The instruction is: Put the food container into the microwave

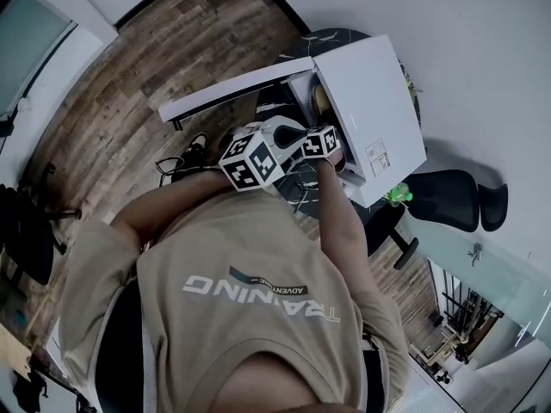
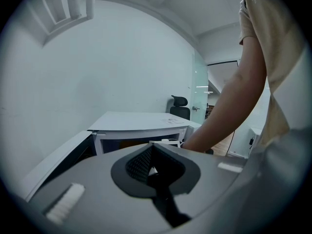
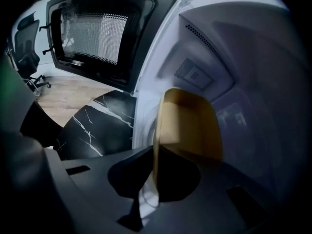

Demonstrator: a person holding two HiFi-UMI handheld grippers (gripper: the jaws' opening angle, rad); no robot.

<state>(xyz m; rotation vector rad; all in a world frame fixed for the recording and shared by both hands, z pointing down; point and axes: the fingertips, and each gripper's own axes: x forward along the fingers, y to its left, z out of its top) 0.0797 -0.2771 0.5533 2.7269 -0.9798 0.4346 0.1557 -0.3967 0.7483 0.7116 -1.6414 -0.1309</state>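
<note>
Right gripper point(image 3: 152, 167) clamped on near rim of container point(image 3: 190, 126), in microwave point(image 3: 253, 82) cavity. Looks light, thin-walled, likely flexes; rim is the sensible hold. Left gripper point(image 2: 152, 165) closed, empty

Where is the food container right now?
In the right gripper view, the yellow food container is pinched by its rim in the right gripper, inside the open microwave cavity, with the microwave door swung out at upper left.
</note>
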